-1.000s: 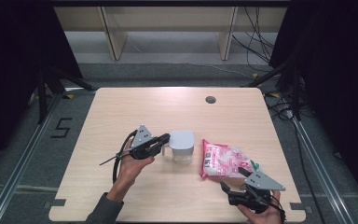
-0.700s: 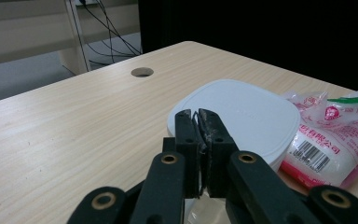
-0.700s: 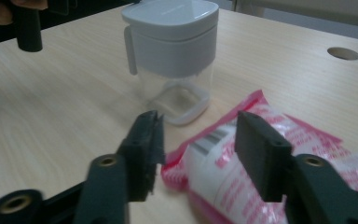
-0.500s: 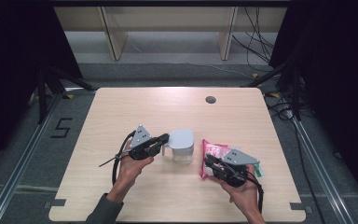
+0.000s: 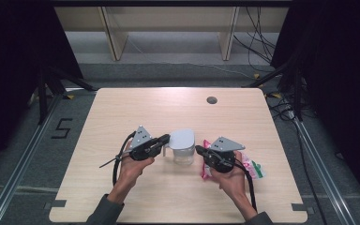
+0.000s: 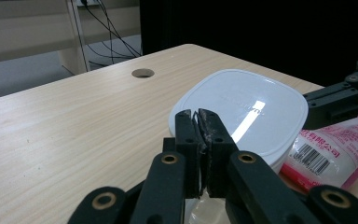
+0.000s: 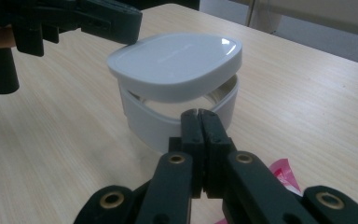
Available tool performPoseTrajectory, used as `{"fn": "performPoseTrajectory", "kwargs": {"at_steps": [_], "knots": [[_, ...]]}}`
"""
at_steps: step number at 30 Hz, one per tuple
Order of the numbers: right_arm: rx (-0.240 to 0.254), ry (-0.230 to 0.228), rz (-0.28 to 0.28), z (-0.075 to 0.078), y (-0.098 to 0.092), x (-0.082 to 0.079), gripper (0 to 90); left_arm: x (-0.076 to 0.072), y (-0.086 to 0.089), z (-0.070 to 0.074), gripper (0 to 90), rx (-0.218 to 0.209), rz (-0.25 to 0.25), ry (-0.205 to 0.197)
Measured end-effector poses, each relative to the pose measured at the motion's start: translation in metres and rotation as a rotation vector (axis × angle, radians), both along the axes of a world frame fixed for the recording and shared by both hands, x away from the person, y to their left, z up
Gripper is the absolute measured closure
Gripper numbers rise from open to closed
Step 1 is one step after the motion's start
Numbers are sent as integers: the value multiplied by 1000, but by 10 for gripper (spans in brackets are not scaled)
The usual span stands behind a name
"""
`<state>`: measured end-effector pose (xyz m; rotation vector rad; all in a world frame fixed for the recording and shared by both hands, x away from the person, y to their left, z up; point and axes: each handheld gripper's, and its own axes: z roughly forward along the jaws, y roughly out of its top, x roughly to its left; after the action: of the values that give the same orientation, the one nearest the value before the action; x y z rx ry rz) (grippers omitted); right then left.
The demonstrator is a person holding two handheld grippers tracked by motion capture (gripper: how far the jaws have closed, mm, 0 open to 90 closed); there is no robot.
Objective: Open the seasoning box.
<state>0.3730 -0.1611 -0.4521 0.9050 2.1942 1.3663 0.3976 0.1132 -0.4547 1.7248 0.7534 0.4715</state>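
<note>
The worktop (image 5: 136,112) is pale matt wood grain. The container's lid (image 7: 175,63) is smooth, glossy white plastic. The pink packet (image 6: 340,149) is shiny, crinkled film. Both grippers' fingers (image 7: 200,130) are matt black plastic.

A recording lab or test studio: black curtains (image 5: 9,70) hang at both sides beyond the hand-held grippers, a pale wooden counter (image 5: 168,108) with a cable hole (image 5: 211,100) stands on grey carpet, metal floor rails (image 5: 14,183) flank it, a taped number 5 (image 5: 62,128) marks the floor, and loose cables (image 5: 258,51) trail past bare shelving (image 5: 168,23) behind
</note>
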Motion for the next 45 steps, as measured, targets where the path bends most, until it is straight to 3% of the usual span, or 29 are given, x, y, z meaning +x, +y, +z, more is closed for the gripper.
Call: {"fn": "performPoseTrajectory", "kwargs": {"at_steps": [1, 2, 3, 5, 7, 13, 14, 16, 19, 20, 23, 26, 27, 28, 31, 32, 33, 34, 36, 38, 39, 42, 43, 44, 45], "knots": [[3, 15, -6, 1, 0, 0, 900, -1, 0, 0, 866, -6, 7, 7], [7, 2, 6, 0, 0, 3, 900, -1, 0, 0, 866, -7, 6, 8], [19, 28, -6, 0, 1, 2, 900, 0, 0, 0, 866, -8, 6, 8], [10, 15, 15, -1, 0, 6, 900, 0, 0, -1, 867, -10, 5, 8], [30, 31, 7, -1, 0, 6, 900, 0, 0, -1, 867, -9, 2, 3], [25, -1, 18, 5, 2, 8, 900, 0, 3, -1, 847, -22, 5, 14], [30, 21, 18, 8, 4, 6, 900, 0, 3, -1, 812, -25, 2, 11], [38, -15, 35, 9, 6, 8, 900, -1, 4, -1, 744, -39, 6, 23], [46, 17, 34, 9, 10, 9, 900, -5, 7, 0, 637, -53, -12, 35], [28, -10, 39, 10, 11, 10, 900, -7, 9, 0, 625, -51, -14, 33], [46, 16, 37, 14, 14, 9, 900, -14, 17, 2, 562, -58, 3, 39], [56, -8, 38, 17, 18, 9, 900, -22, 23, 4, 547, -34, -9, 24], [55, 8, 45, 18, 19, 8, 900, -24, 25, 3, 537, -18, -17, 17], [38, -17, 60, 19, 19, 10, 900, -27, 25, 2, 528, -19, -20, 25], [48, 1, 48, 20, 23, 10, 900, -35, 28, -4, 508, 8, -32, 39], [49, -26, 55, 20, 25, 11, 900, -37, 29, -5, 501, 19, -37, 40], [65, -1, 58, 20, 28, 11, 900, -39, 30, -7, 492, 19, -35, 48], [57, -4, 50, 21, 29, 10, 900, -40, 30, -10, 480, 7, -39, 57], [56, -14, 73, 22, 31, 12, 900, -43, 32, -13, 475, 22, -40, 69], [58, -13, 60, 24, 34, 10, 900, -45, 33, -17, 469, 25, -47, 75], [67, -44, 52, 24, 36, 11, 900, -46, 33, -19, 468, 27, -44, 79], [55, -23, 65, 26, 40, 11, 900, -50, 35, -22, 457, 45, -43, 88], [44, -65, 79, 26, 42, 13, 900, -51, 36, -23, 457, 43, -40, 87], [53, -29, 81, 26, 45, 12, 900, -51, 38, -24, 456, 45, -37, 88], [54, -24, 73, 27, 47, 11, 900, -51, 39, -25, 454, 40, -40, 90]]}}
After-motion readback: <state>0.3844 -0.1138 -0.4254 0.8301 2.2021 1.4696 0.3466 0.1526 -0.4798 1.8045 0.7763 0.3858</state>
